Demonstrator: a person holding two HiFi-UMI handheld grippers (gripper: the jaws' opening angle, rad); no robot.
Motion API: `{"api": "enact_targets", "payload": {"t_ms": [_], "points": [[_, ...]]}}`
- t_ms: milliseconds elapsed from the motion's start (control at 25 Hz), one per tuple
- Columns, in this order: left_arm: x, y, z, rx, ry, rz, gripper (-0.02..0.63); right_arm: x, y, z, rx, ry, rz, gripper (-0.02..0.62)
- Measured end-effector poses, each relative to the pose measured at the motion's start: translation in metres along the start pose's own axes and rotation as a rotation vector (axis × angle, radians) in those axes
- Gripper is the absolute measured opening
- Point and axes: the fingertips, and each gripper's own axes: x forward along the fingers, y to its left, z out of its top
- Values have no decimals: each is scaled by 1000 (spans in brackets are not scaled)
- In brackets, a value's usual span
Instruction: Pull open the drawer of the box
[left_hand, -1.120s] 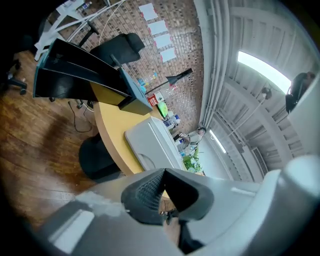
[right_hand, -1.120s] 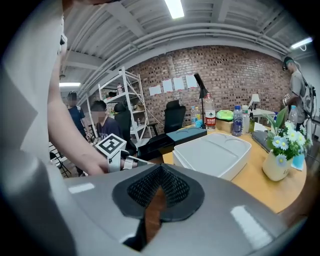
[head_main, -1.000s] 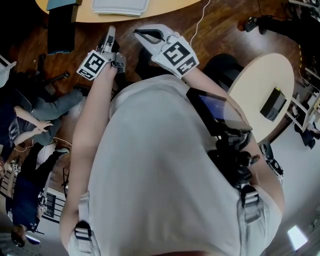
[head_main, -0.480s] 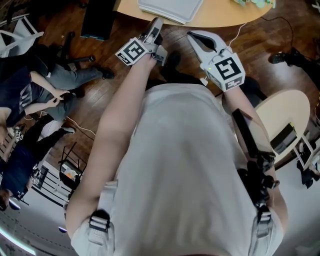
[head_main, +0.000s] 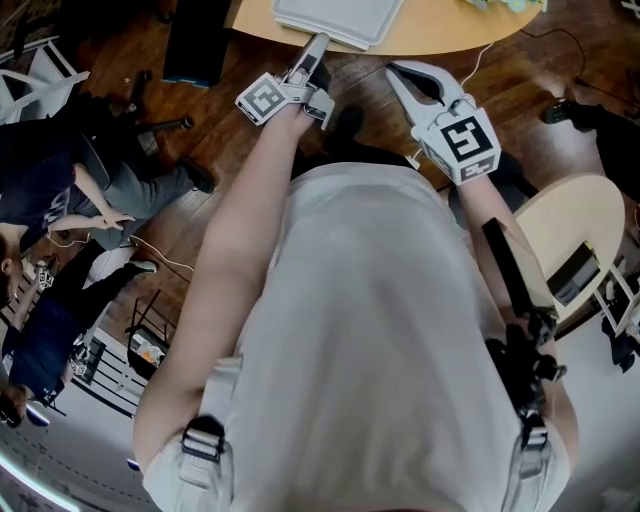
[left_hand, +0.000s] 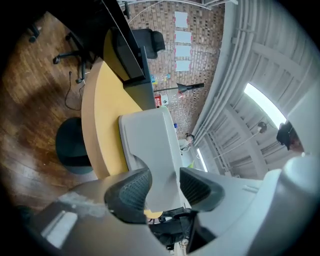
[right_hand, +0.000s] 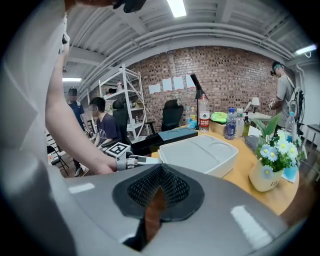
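approach step: left tool (left_hand: 165, 186) opening, empty, aimed at the box (left_hand: 150, 145) on the table (left_hand: 100, 115); right tool (right_hand: 156, 192) pinched closed. next: reach the drawer front.

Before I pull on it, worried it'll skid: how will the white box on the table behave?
Probably stiff: the white box looks like moulded plastic. Likely light, so it may slide on the smooth table rather than tip, being low and wide.

You wear a pale grey, short-sleeved shirt (head_main: 370, 330). A black strap (head_main: 505, 280) runs down its right side to a black device (head_main: 520, 360), and two black buckles (head_main: 203, 438) sit on grey webbing (head_main: 190, 468).
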Motion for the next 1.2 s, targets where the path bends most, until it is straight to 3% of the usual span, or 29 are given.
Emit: {"api": "enact_targets", "payload": {"t_ms": [240,320,560,1200], "points": [[4,3,0,-39,25,-24,210,1,7,1,10,11,-6,6],[6,1,-1,-42,37,-37,172,2,10,2,4,14,-5,6],[2,-4,-3,-62,49,-45,166,3,19,4,-10,23,-6,6],[-80,-13,-24,-69,104,-12,167,15,78,13,-24,23,12,6]]}}
